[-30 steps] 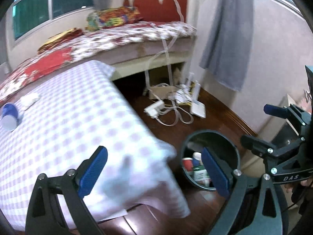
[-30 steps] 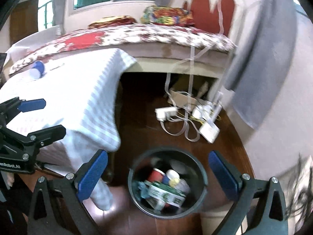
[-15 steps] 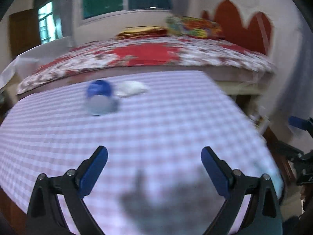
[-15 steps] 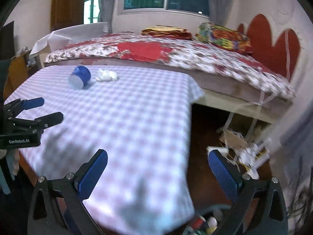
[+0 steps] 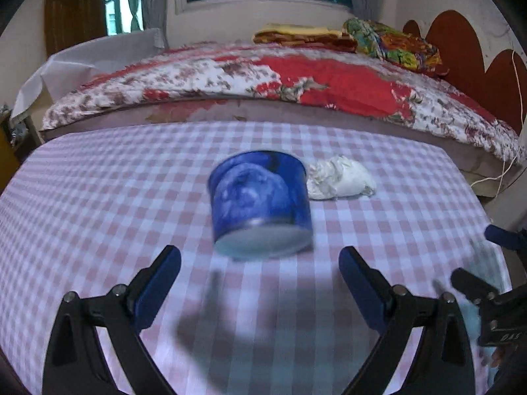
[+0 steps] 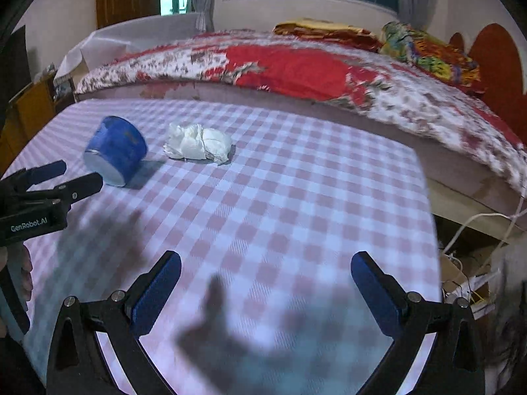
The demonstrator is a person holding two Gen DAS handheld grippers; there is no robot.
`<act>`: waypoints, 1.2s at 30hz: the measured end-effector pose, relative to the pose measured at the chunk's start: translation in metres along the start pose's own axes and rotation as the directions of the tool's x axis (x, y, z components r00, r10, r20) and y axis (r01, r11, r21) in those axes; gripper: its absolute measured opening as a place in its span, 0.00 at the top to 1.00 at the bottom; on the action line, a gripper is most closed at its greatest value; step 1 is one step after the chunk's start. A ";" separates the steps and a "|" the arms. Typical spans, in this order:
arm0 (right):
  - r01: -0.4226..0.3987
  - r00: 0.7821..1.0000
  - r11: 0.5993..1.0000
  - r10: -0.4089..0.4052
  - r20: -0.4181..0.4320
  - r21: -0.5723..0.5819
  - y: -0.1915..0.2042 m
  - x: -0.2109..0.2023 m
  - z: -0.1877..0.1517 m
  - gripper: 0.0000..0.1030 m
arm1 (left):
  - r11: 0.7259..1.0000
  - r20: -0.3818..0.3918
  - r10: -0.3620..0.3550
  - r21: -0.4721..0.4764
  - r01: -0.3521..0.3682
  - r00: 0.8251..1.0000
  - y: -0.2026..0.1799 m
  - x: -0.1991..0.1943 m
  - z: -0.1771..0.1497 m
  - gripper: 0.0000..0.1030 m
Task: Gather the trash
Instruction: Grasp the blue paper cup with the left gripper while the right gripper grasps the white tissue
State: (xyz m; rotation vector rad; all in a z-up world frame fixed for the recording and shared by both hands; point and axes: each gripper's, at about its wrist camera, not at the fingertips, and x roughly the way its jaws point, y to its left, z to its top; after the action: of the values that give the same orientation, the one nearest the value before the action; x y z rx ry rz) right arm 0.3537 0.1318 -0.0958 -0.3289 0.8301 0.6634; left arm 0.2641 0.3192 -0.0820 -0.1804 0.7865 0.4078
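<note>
Left tongs [image 5: 260, 273] released, nearing blue cup [image 5: 260, 202] lying dead ahead, base toward them; right tongs [image 6: 266, 279] released, trailing farther off.

A paper cup [image 5: 260, 204] lies on its side on the tabletop [image 5: 98, 197], with a crumpled tissue [image 5: 339, 177] just right of it. The bed [image 5: 296, 89] stands behind the tabletop.

Blue cup [image 5: 260, 197] and white crumpled paper [image 5: 339, 177], lying on pink-and-white checked tablecloth [image 5: 98, 197]. Red and white flowery bed cover [image 5: 329, 82] behind. Blue pads [image 6: 158, 293] on black grippers.
</note>
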 end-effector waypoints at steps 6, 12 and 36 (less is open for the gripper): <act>-0.028 0.999 0.998 0.027 -0.031 -0.059 0.017 0.039 0.024 0.00 | 0.998 -0.018 -0.057 -0.009 0.057 0.998 0.014 0.020 0.013 0.24; -0.063 0.998 0.992 0.060 -0.032 -0.112 0.036 0.067 0.054 0.00 | 0.997 -0.004 -0.070 -0.012 0.070 0.998 0.037 0.029 0.027 0.25; -0.115 0.993 0.985 0.115 -0.012 -0.127 0.058 0.050 0.064 0.54 | 0.994 0.026 -0.106 0.008 0.106 0.994 0.040 -0.017 0.013 0.25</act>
State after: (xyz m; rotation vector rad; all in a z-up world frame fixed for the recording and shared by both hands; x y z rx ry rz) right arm 0.3765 0.2293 -0.0942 -0.3999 0.8170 0.8261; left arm 0.2449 0.3544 -0.0608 -0.2095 0.7489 0.3069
